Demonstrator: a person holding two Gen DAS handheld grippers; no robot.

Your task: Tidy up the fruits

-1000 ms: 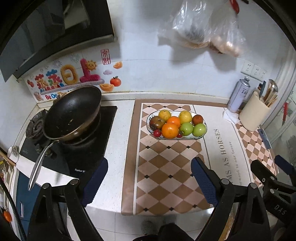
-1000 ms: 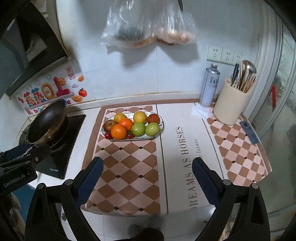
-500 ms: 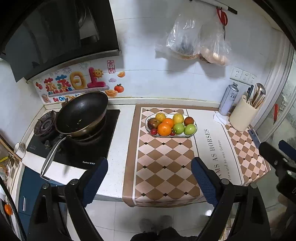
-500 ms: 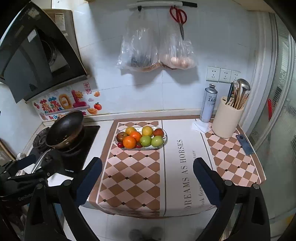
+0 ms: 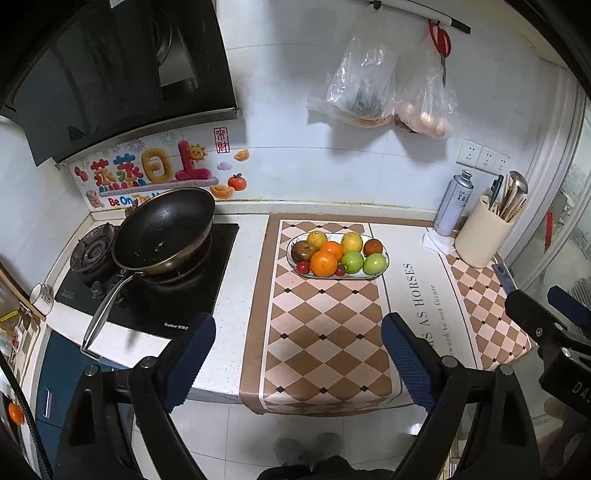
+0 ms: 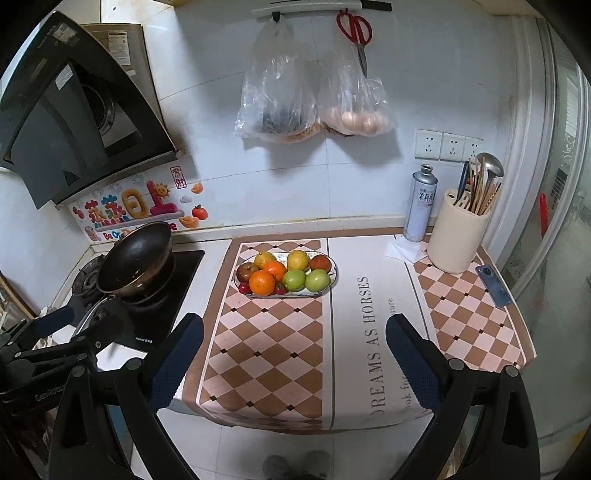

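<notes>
Both grippers, left gripper (image 5: 298,352) and right gripper (image 6: 294,350), hang back from the desk (image 5: 243,280), fingers wide and empty. The fruit (image 5: 334,254) sits heaped on the plate (image 5: 384,263); a clumsy nudge could roll pieces off.

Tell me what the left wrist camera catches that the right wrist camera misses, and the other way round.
Only the left wrist view shows the white cup left of the stove and the whole pan handle. Only the right wrist view shows the whole red scissors, all three wall sockets and the full word DREAMS on the mat. Both show the fruit plate, pan, spray can and utensil holder.
</notes>
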